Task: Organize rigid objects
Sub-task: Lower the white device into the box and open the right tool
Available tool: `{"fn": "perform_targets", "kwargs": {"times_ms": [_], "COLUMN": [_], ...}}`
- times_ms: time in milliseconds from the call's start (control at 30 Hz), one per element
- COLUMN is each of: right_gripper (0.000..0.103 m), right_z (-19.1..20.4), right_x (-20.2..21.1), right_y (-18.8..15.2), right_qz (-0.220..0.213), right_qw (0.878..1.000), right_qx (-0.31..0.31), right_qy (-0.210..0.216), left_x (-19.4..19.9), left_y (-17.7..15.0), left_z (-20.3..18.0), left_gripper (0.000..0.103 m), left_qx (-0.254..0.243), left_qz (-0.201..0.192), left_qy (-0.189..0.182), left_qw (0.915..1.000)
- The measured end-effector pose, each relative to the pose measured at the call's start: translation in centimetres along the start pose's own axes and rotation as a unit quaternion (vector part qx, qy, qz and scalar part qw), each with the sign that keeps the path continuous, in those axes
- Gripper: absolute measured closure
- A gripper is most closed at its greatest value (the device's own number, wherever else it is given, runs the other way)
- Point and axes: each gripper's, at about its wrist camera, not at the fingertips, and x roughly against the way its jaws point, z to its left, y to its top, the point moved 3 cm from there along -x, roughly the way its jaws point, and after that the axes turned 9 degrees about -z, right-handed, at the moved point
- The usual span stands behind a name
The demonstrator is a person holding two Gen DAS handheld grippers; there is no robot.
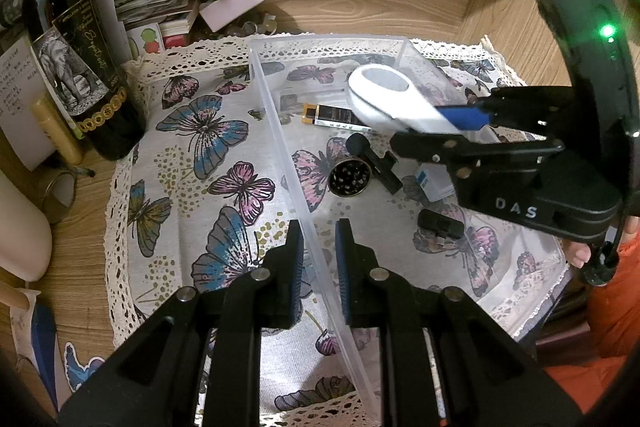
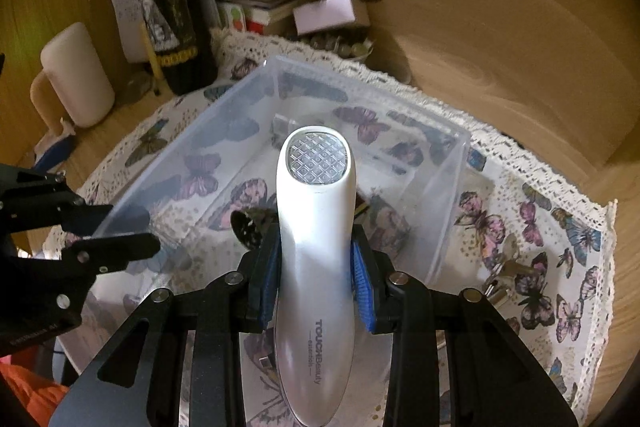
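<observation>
Dim warm indoor light, both views; heavy fisheye bend, black vignette at corners. Left wrist view sharp, white device [image 1: 384, 99] motion-blurred at 1 o'clock, green LED [image 1: 608, 30] flaring at 2. Right wrist view: background smeared 12 to 3, glare on device [image 2: 318, 247]

left gripper [image 1: 318, 251]: black arms, blue pads, shiny round screws | right gripper [image 2: 318, 267]: black, blue pads, white letters DAS, green light | sleeve [image 1: 612, 307]: orange
</observation>
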Motion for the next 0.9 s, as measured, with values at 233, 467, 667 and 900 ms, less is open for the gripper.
{"fn": "perform_targets", "kwargs": {"times_ms": [233, 467, 667, 900], "right_gripper": [0.071, 0.071, 0.070, 0.068], "right_z": [0.0, -0.1, -0.7, -2.9], "right_x": [-0.6, 0.5, 2.3, 5.5], "right_y": [-0.3, 0.2, 0.8, 1.7], "right_qz": [0.016, -0.004, -0.032, -0.079], "right_qw": [1.000, 1.000, 0.999, 0.996], "right_qx": [0.000, 0.003, -0.001, -0.027], "right_qy": [0.008, 0.000, -0.012, -0.044], "left_x": [0.0, -0.2, -0.3, -0.3], "left_y": [0.0, 0.0, 0.1, 0.1], "left_z": [0.0, -0.1, -0.1, -0.1], "left_gripper": [0.087, 0.087, 0.087, 0.087], "left_qx": [0.000, -0.001, 0.000, -0.001], "left_qz": [0.000, 0.002, 0.002, 0.002], "left_qy": [0.000, 0.001, 0.000, 0.000], "left_qw": [1.0000, 1.0000, 1.0000, 1.0000]}}
